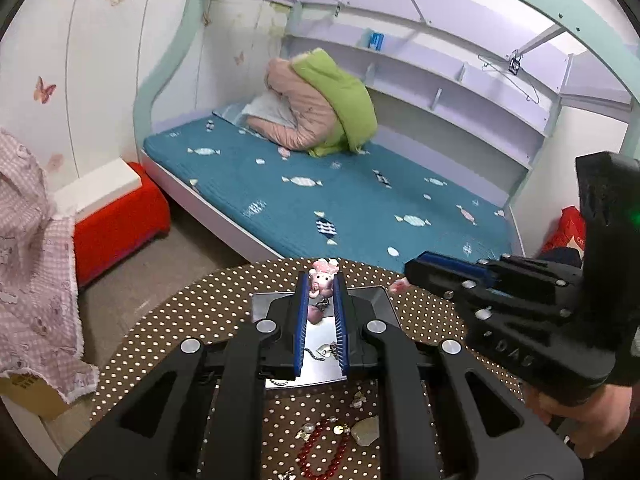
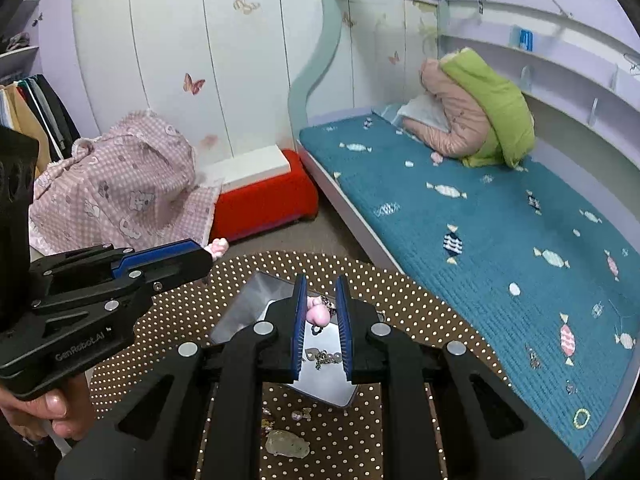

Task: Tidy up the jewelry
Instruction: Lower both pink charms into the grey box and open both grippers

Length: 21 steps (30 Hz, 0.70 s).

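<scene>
Jewelry: pink charm (image 1: 322,276) clamped at the left tool (image 1: 322,280) tips, above the tray (image 1: 368,300) near the desk (image 1: 192,320) far edge. Right tool (image 2: 322,304) jaws slightly apart, nothing gripped, over a second pink charm (image 2: 319,314) in the tray. Red beads (image 1: 324,454) and loose bits at near edge.

Pink pig charm (image 1: 322,278) clamped in the left hand-held gripper (image 1: 321,280) above the silver tray (image 1: 320,372) of trinkets.

place: child's bedroom | signs: bunk bed (image 1: 340,200), butterfly wall stickers (image 2: 193,83), folded quilt (image 1: 320,108)
</scene>
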Available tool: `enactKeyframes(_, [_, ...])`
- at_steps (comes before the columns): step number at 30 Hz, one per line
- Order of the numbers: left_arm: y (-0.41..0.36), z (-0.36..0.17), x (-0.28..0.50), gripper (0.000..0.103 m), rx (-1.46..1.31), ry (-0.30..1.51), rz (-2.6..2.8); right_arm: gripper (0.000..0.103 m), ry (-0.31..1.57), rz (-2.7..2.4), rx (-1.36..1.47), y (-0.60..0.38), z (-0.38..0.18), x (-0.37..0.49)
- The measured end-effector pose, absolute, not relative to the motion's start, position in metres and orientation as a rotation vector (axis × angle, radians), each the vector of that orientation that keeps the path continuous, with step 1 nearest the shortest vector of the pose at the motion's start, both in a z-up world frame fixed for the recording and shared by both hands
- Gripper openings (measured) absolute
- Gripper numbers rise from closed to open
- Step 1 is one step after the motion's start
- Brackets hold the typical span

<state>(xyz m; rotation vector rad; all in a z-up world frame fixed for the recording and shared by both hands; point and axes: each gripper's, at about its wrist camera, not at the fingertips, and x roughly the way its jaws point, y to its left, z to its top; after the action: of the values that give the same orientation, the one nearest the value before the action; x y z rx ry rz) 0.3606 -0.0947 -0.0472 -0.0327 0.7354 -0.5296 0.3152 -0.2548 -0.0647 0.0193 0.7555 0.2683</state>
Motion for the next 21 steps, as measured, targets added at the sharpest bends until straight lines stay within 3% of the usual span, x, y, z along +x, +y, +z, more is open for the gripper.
enactKeyframes(3, [-0.099, -0.057, 0.370, 0.014, -0.030, 0.773, -0.534, 0.014, 0.787, 0.268, 0.027, -0.255, -0.075, 0.322])
enactKeyframes(4, [-0.100, -0.060, 0.373, 0.017, -0.030, 0.784, -0.531, 0.019, 0.793, 0.260, 0.032, -0.255, -0.077, 0.324])
enactKeyframes(6, [-0.095, -0.065, 0.377, 0.067, -0.028, 0.786, -0.497, 0.038, 0.786, 0.228, 0.035, -0.257, -0.079, 0.326])
enactKeyframes(8, [-0.087, -0.065, 0.377, 0.086, -0.038, 0.763, -0.446, 0.058, 0.778, 0.210, 0.066, -0.266, -0.080, 0.325])
enactKeyframes(9, [-0.082, -0.065, 0.377, 0.089, -0.058, 0.756, -0.449, 0.076, 0.768, 0.206, 0.082, -0.271, -0.080, 0.323])
enactKeyframes(10, [-0.078, -0.065, 0.377, 0.090, -0.066, 0.755, -0.445, 0.085, 0.759, 0.202, 0.087, -0.273, -0.080, 0.322])
enactKeyframes(13, [-0.070, -0.062, 0.372, 0.093, -0.048, 0.732, -0.396, 0.095, 0.745, 0.194, 0.111, -0.281, -0.078, 0.317])
enactKeyframes(21, [-0.053, -0.046, 0.337, 0.097, -0.002, 0.645, -0.285, 0.095, 0.722, 0.133, 0.151, -0.292, -0.070, 0.302])
